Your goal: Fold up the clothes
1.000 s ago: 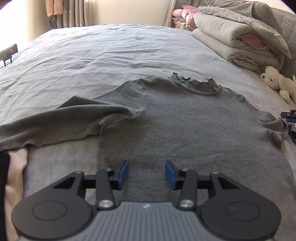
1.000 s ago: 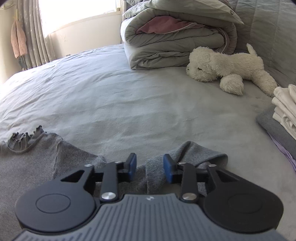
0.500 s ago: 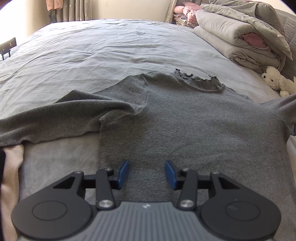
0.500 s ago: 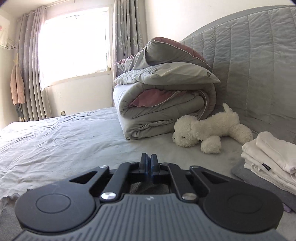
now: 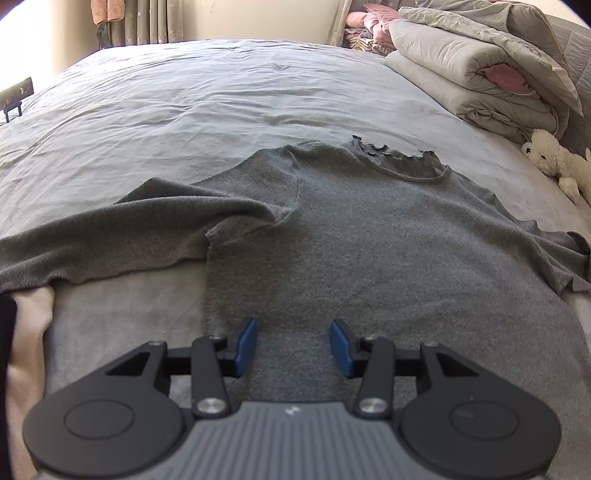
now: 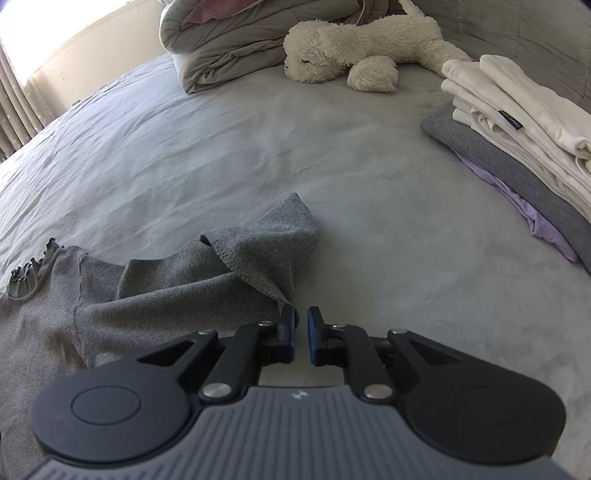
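A gray sweater (image 5: 369,251) lies flat on the bed (image 5: 221,103), its hem under the left gripper (image 5: 293,343), whose jaws hang wide apart. The right gripper (image 6: 301,334), narrowly parted and empty, sits just beside the folded-in sleeve (image 6: 266,251), near stacked clothes (image 6: 517,122).

Lighting: daylight, bright and soft. Source: window (image 6: 55,33), upper left of the right wrist view, blown out to white. Shadows: faint, along creases in the bed sheet (image 5: 221,96). Distortion: strong fisheye curvature, dark corners in both views. Focus: sharp in the middle, slightly soft toward the edges.
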Motion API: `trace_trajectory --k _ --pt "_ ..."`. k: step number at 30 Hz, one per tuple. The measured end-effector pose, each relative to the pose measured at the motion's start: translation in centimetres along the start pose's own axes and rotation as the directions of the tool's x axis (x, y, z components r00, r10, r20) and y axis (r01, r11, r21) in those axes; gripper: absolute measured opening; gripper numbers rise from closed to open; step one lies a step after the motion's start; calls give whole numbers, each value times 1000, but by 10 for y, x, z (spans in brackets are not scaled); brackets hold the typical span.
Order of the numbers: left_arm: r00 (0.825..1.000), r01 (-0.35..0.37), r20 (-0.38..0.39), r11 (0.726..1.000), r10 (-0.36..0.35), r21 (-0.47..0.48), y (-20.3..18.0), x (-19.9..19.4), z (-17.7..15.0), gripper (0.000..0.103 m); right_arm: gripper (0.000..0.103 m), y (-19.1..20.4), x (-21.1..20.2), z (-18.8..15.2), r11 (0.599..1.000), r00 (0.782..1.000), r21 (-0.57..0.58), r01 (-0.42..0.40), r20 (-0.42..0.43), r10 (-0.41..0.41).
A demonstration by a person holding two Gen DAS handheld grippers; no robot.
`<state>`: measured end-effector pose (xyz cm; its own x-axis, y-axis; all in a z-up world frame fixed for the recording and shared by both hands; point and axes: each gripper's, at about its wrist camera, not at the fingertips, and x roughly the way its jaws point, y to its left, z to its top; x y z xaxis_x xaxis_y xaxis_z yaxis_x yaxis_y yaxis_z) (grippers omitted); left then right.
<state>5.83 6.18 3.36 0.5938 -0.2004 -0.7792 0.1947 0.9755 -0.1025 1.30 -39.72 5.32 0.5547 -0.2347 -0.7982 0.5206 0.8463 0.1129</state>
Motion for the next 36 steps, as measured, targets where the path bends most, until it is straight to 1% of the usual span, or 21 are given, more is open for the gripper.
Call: trace_trajectory --k 5,8,9,10,11,13,14,15,16,17,18,20,21,23,24,25,28,31,33,34,36 --pt "1000 -10 0 1000 10 8 -3 2 0 50 14 0 -6 12 985 982 -104 135 143 -120" --pt "1000 -16 3 1000 16 19 -6 3 0 52 19 18 -13 16 981 969 -180 78 247 -32" --pt "1000 -18 4 1000 18 22 -6 3 0 52 36 27 -14 17 975 964 -218 49 267 11" --pt "1000 -19 4 1000 19 23 -7 4 0 53 58 38 -14 17 965 960 -261 26 277 49" --pt "1000 -20 5 1000 20 23 -7 4 1 53 64 48 -12 15 953 957 -303 12 280 77" --pt "1000 -16 6 1000 16 24 -6 3 0 53 65 70 -3 10 912 960 -408 35 269 83" --pt "1000 -14 7 1000 14 24 -6 3 0 53 64 80 6 4 878 963 -469 97 267 36" --pt "1000 -12 7 1000 11 24 -5 3 0 53 56 87 14 -1 840 963 -520 156 271 -11" --pt "1000 -8 6 1000 8 23 -4 3 0 53 29 88 22 -4 811 958 -546 210 281 -59" --pt "1000 -6 5 1000 6 22 -4 3 1 53 12 84 30 -6 786 952 -560 262 285 -115" --pt "1000 -5 5 1000 5 22 -4 3 1 53 4 79 35 -7 773 946 -562 293 286 -151" --pt "1000 -3 3 1000 3 21 -4 3 1 53 3 61 27 3 832 946 -484 271 293 -138" --pt "1000 -2 2 1000 2 20 -4 3 1 53 3 51 16 11 871 937 -411 268 321 -137" --pt "1000 -1 0 1000 1 16 -3 3 2 53 2 23 -17 28 957 900 -180 227 414 -135" --pt "1000 -1 0 1000 1 15 -3 3 2 53 2 6 -33 34 985 884 -48 164 451 -125" --pt "1000 -1 1 1000 1 15 -3 3 1 53 2 -10 -45 38 992 872 64 110 473 -127" --pt "1000 -11 4 1000 11 25 -6 3 0 53 2 -45 -46 34 960 886 273 57 429 -175" --pt "1000 -14 5 1000 14 25 -6 3 0 53 2 -72 -17 21 901 958 432 50 235 -165" --pt "1000 -11 6 1000 11 23 -5 3 0 53 2 -86 0 7 853 988 519 42 107 -114" --pt "1000 -10 7 1000 10 23 -5 3 0 53 2 -91 7 2 834 994 550 48 57 -94" --pt "1000 -11 9 1000 11 27 -5 2 -1 53 0 -90 8 -1 837 993 542 68 40 -107"
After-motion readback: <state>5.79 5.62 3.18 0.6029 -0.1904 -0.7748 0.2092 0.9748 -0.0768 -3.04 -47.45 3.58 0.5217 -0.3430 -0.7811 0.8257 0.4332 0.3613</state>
